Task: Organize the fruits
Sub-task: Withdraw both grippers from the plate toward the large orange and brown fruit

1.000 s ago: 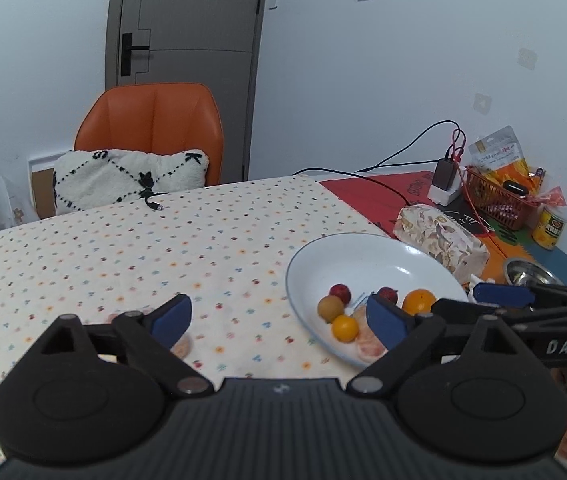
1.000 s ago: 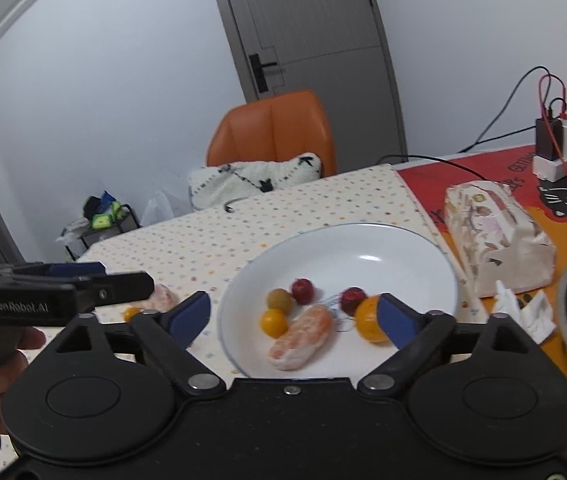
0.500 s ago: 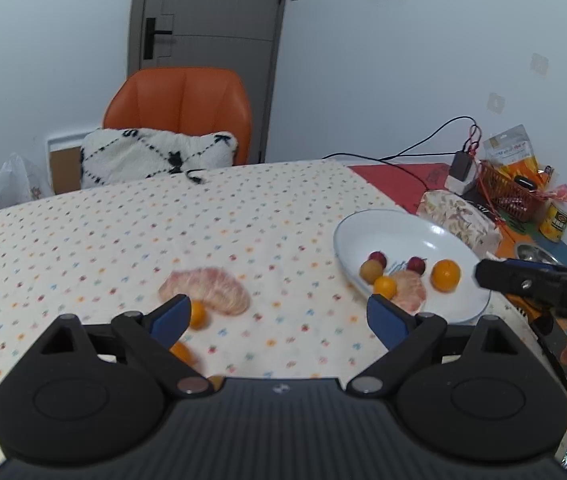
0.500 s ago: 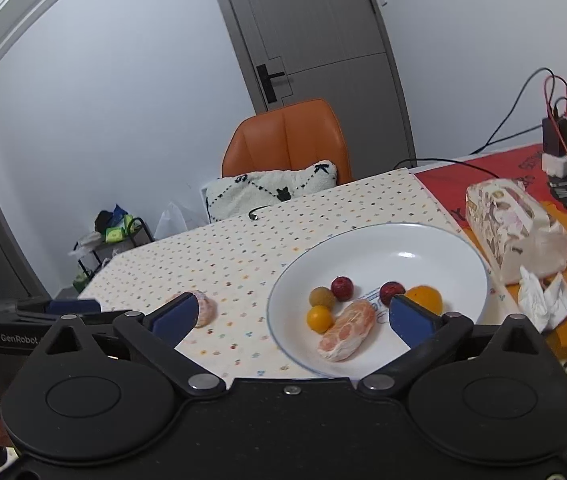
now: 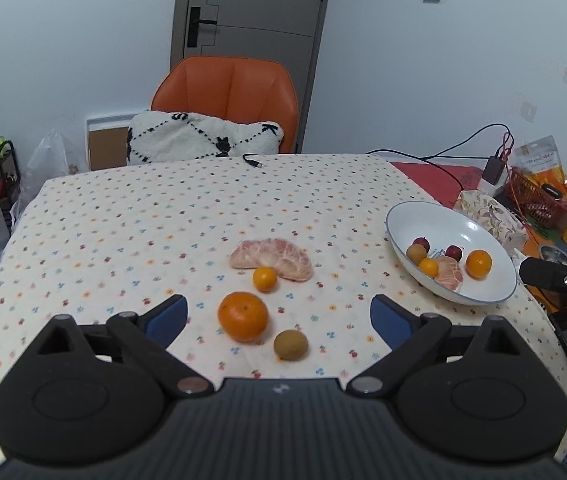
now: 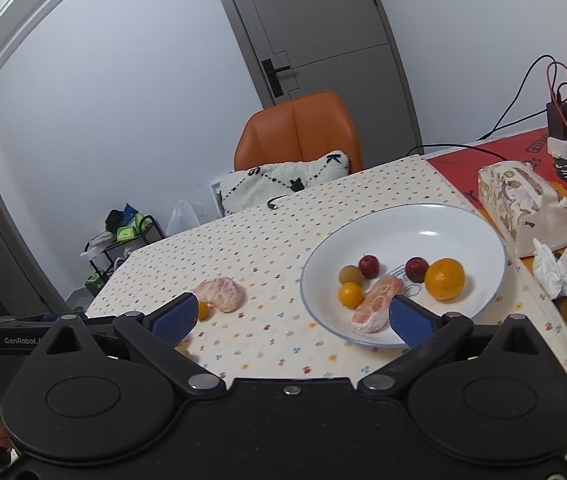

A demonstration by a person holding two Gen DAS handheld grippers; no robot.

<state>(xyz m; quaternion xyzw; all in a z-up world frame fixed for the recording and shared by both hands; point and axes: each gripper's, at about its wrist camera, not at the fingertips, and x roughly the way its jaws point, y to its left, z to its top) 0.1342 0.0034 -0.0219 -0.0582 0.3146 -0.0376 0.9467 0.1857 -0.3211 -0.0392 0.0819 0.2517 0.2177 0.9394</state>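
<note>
Left wrist view: left gripper (image 5: 278, 317) wide open, holding nothing, above the dotted tablecloth (image 5: 131, 224). Between its blue pads lie a large orange (image 5: 243, 315) and a brown kiwi-like fruit (image 5: 290, 344); just beyond, a small yellow fruit (image 5: 264, 279) touches a peeled pomelo piece (image 5: 270, 259). White plate (image 5: 435, 220) sits to the right with five small fruits and a peeled segment. Right gripper's tip is cut off at the right edge. A second ago the plate was close under this gripper; now it is farther off and the loose fruits have come into sight.

Right wrist view: right gripper (image 6: 293, 318) also wide open and empty, near the plate (image 6: 423, 220). Its left pad partly hides the small yellow fruit (image 6: 203, 310); another fruit below is blurred. Plate looks a little farther than before.
</note>
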